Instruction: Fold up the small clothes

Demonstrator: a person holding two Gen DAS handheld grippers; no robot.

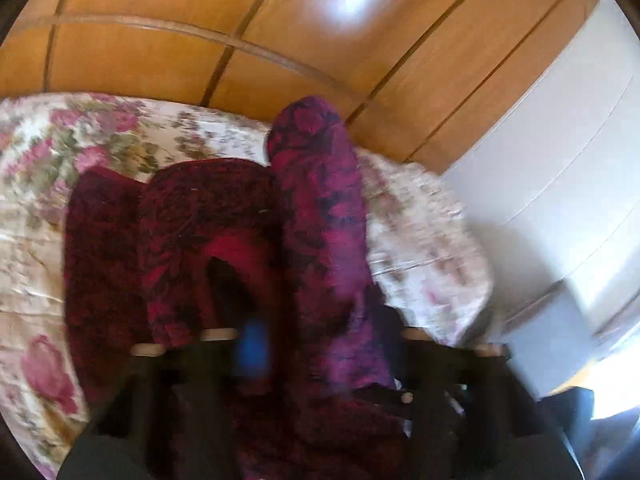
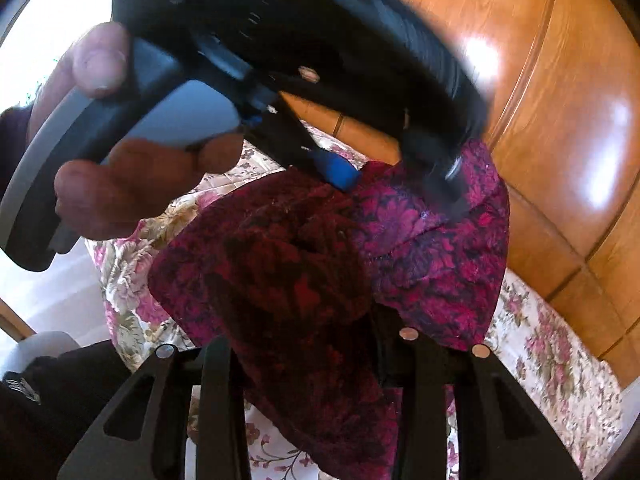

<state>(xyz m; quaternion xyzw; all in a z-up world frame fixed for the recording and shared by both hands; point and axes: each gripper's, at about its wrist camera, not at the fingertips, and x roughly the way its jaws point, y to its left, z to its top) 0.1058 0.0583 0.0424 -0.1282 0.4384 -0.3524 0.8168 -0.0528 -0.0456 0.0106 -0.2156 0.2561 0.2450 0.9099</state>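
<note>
A dark red and magenta floral garment [image 1: 208, 248] hangs lifted above the floral bedspread [image 1: 48, 184]. My left gripper [image 1: 316, 344] is shut on the garment's edge; a magenta strip [image 1: 320, 208] rises from its jaws. The left gripper also shows in the right wrist view [image 2: 384, 176], held in a hand, its blue pad [image 2: 336, 168] pressed on the cloth. My right gripper [image 2: 316, 356] is shut on the same garment [image 2: 304, 280], whose cloth covers the gap between its fingers.
A glossy wooden panelled wall [image 1: 280, 32] stands behind the bed. A white cabinet [image 1: 560, 160] stands at the right of the left wrist view. The bedspread [image 2: 552, 360] extends under and right of the garment. Bright window light is at far left.
</note>
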